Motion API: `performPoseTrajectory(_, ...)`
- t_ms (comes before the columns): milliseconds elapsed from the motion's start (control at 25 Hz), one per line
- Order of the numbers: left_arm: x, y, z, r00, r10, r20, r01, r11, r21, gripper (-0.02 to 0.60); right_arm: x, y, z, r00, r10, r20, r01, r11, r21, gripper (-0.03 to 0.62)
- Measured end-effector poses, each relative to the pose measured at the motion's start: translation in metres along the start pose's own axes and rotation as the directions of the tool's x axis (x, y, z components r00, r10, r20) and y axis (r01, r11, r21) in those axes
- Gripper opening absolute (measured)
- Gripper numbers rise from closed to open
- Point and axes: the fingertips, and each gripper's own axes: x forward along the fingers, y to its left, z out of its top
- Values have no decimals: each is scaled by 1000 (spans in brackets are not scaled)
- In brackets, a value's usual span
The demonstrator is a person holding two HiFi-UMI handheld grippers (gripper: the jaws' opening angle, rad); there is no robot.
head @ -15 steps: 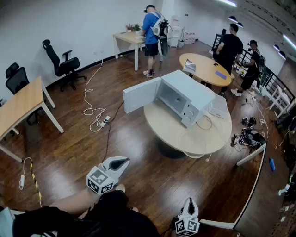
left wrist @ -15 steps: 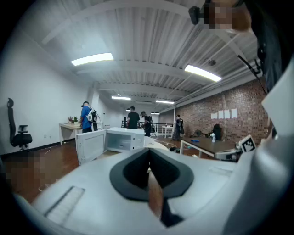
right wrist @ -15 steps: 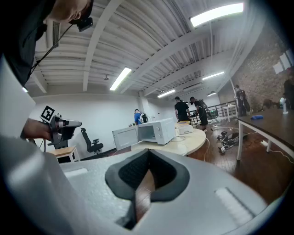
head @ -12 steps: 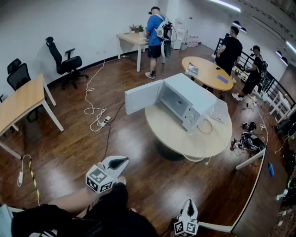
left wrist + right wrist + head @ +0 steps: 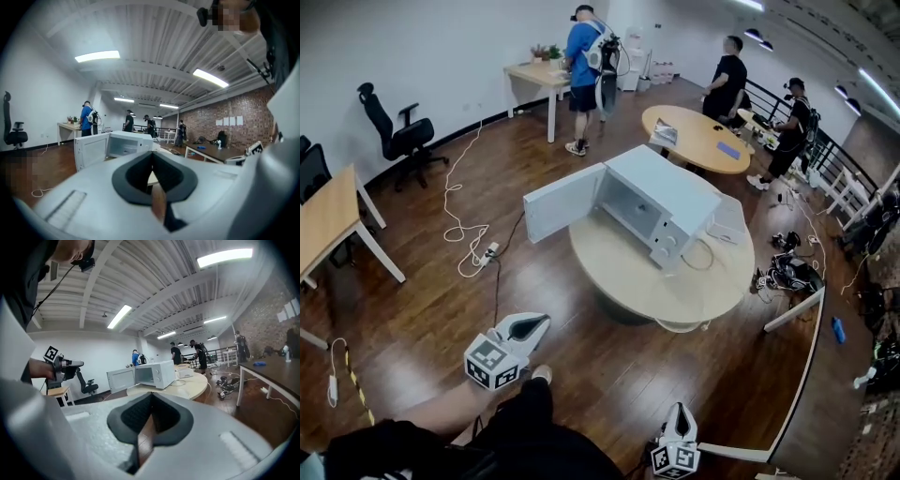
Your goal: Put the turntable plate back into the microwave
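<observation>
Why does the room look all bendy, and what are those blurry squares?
Head view: a wide lens curves the room around the microwave. Left gripper view: a round fisheye picture with black corners; the left gripper, so close, looks soft; the mosaic squares were added afterwards to hide faces. Right gripper view: the same round bending, and the ceiling light glares white.

Microwave [image 5: 667,199] on the near round table [image 5: 623,279], its door [image 5: 563,202] out leftward; second round table [image 5: 701,142] behind; desk [image 5: 326,221] far left.
</observation>
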Motion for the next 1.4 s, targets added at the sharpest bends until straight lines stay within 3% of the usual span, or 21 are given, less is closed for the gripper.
performPoseTrajectory(120,14,12,3,999,-39,-3,39,999,16,3,22,-9,7,998,-57,17,57,998,25,2)
performPoseTrajectory(240,28,28,8,999,-51,9,50,998,35,3,52,-5,23,997,-54,52,53,999,10,2)
performPoseTrajectory(400,48,65,20,999,-43,14,43,999,8,3,87,24,56,997,-39,72,41,999,-23,2)
performPoseTrajectory(560,63,89,25,997,-80,-6,80,997,-2,3,99,47,62,998,-57,32,59,997,-47,2)
performPoseTrajectory(760,89,105,32,984,-181,-4,181,983,45,3,117,51,68,992,-120,28,121,992,-46,2)
performPoseTrajectory(1200,123,152,72,965,-259,42,255,964,74,3,172,73,106,978,-155,138,164,985,-54,2)
performPoseTrajectory(1400,133,155,67,952,-304,34,302,952,57,3,179,76,113,970,-183,162,193,980,-45,2)
